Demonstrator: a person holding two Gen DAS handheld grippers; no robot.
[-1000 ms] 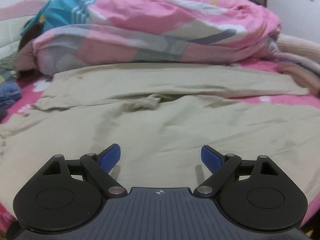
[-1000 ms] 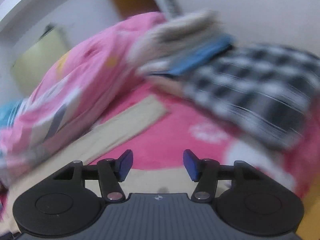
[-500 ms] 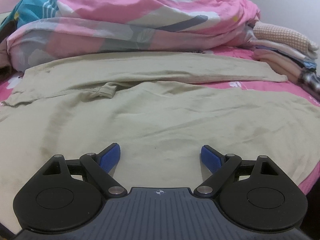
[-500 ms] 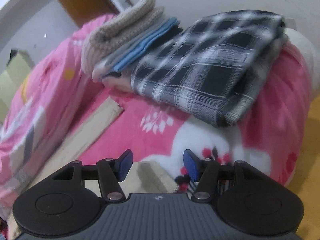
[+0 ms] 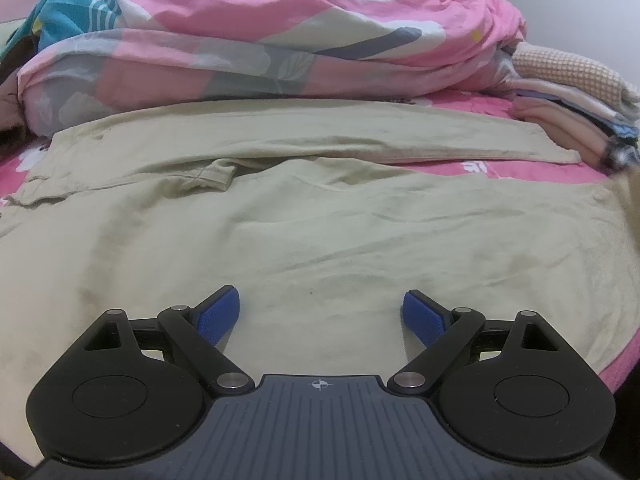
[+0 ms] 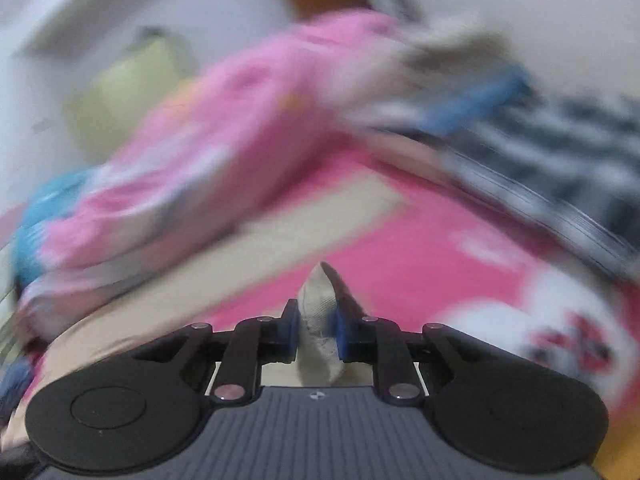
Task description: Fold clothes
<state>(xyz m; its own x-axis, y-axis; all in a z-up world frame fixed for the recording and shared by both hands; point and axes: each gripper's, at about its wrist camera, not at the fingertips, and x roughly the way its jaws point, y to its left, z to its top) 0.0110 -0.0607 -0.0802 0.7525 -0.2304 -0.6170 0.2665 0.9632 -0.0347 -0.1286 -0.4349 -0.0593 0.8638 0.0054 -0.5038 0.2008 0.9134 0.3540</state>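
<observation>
Beige trousers [image 5: 320,216] lie spread across the bed, one leg stretched along the back and the other running off to the right. My left gripper [image 5: 321,312] hovers open just above the near leg, its blue pads wide apart with nothing between them. In the blurred right wrist view my right gripper [image 6: 316,330] is shut on a bunched end of the beige trousers [image 6: 318,304], which sticks up between the pads. The far leg [image 6: 312,220] lies flat beyond it.
A rumpled pink and teal duvet [image 5: 260,36] is heaped along the back of the bed. A stack of folded clothes [image 5: 572,92] sits at the right, with a black-and-white plaid piece [image 6: 560,168] in it. The pink sheet [image 6: 460,264] shows around the trousers.
My right gripper was open half a second ago; now it has shut on the end of the trouser leg and is swinging fast. The left view has shifted slightly closer to the trousers.
</observation>
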